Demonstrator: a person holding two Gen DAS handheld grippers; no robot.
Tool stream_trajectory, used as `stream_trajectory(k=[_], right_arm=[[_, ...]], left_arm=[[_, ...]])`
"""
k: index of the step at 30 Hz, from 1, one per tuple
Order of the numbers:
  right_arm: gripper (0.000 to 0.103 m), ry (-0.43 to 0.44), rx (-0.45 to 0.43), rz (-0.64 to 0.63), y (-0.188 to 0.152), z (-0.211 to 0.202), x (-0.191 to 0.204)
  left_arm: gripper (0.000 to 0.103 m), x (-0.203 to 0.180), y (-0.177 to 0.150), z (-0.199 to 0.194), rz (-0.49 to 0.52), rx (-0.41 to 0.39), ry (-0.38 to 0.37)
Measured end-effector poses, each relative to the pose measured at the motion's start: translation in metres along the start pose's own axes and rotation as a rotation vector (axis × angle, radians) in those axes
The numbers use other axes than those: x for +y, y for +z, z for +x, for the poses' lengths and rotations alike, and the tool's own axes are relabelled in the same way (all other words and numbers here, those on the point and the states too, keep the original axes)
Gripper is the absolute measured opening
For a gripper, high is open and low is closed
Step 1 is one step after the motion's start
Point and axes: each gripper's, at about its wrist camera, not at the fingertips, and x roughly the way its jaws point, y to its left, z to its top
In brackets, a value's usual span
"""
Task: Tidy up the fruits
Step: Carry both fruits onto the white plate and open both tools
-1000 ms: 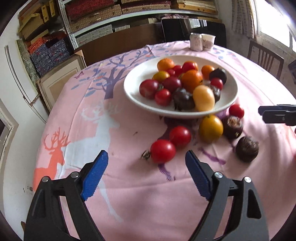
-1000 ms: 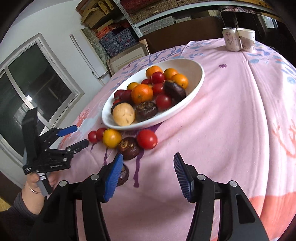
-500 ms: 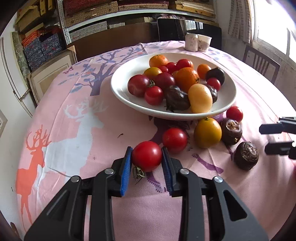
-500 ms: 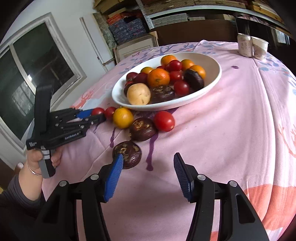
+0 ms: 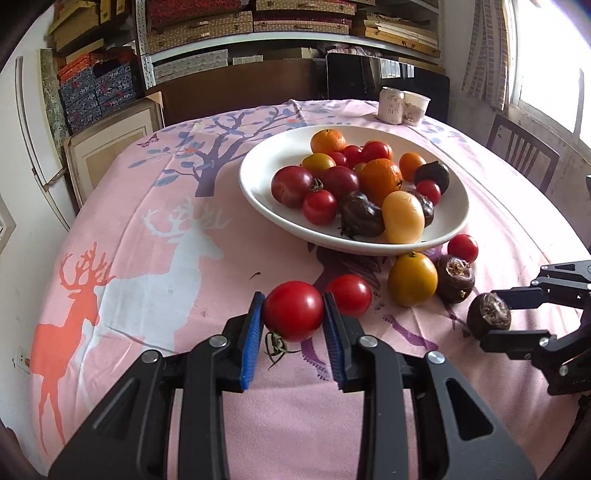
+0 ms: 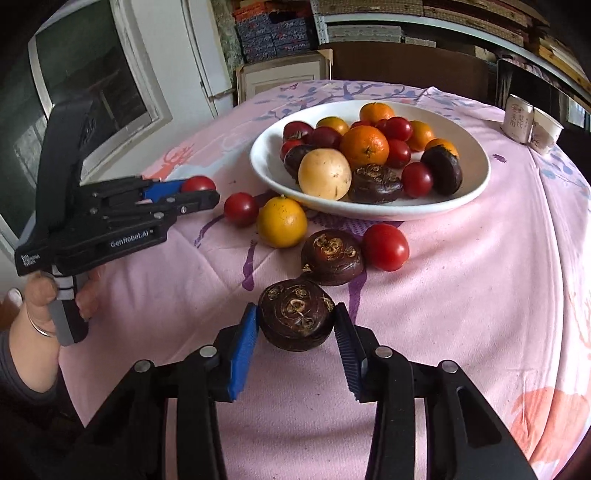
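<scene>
A white bowl [image 5: 258,192] on the pink tablecloth holds several tomatoes, oranges and dark fruits; it also shows in the right wrist view [image 6: 476,184]. My left gripper [image 5: 293,314] is shut on a red tomato [image 5: 293,310], lifted a little above the cloth with its loose stem [image 5: 275,345] below. My right gripper [image 6: 295,325] is shut on a dark brown water chestnut [image 6: 295,319], also seen in the left wrist view [image 5: 488,320]. Loose beside the bowl lie a red tomato [image 5: 349,294], a yellow-orange fruit [image 5: 412,278], another dark chestnut [image 5: 455,278] and a small tomato [image 5: 462,248].
Two paper cups [image 5: 402,107] stand at the table's far edge. A wooden chair [image 5: 521,155] stands at the right. Shelves with boxes [image 5: 258,33] line the back wall. The table edge drops off at the left, near a white door [image 5: 40,155].
My left gripper closed on the red tomato and raised it slightly. My right gripper moved forward to the near dark chestnut and closed on it.
</scene>
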Motion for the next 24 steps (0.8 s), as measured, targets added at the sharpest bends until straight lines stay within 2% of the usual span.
stream_trajectory(k=[5,8,13,17,18,19,21,24], right_arm=[[0.042,0.032,-0.102,0.079,0.014,-0.035,-0.025],[0.042,0.011,-0.131,0.101,0.042,-0.045,-0.045],[0.042,-0.012,-0.153,0.149,0.096,-0.036,-0.073],[0.042,-0.001,-0.144,0.216,0.129,-0.013,-0.091],[0.044,0.016,-0.137,0.226,0.134,-0.004,-0.094],[0.045,0.032,-0.134,0.241,0.138,0.002,-0.098],[0.058,0.047,-0.143,0.272,0.138,0.006,-0.105],[0.06,0.06,-0.169,0.285,0.125,-0.004,-0.105]], left_arm=[[0.03,-0.001,0.008,-0.012,-0.035,-0.048,-0.066],[0.03,-0.02,0.029,-0.013,0.028,-0.058,-0.046],[0.031,-0.046,0.085,0.002,0.081,-0.075,-0.027],[0.032,-0.051,0.12,0.034,0.052,-0.043,-0.018],[0.042,-0.05,0.125,0.042,0.041,-0.033,-0.014],[0.058,-0.049,0.128,0.049,0.027,-0.025,-0.004],[0.07,-0.042,0.131,0.053,-0.017,-0.029,0.015],[0.071,-0.03,0.122,0.043,-0.063,-0.03,-0.022]])
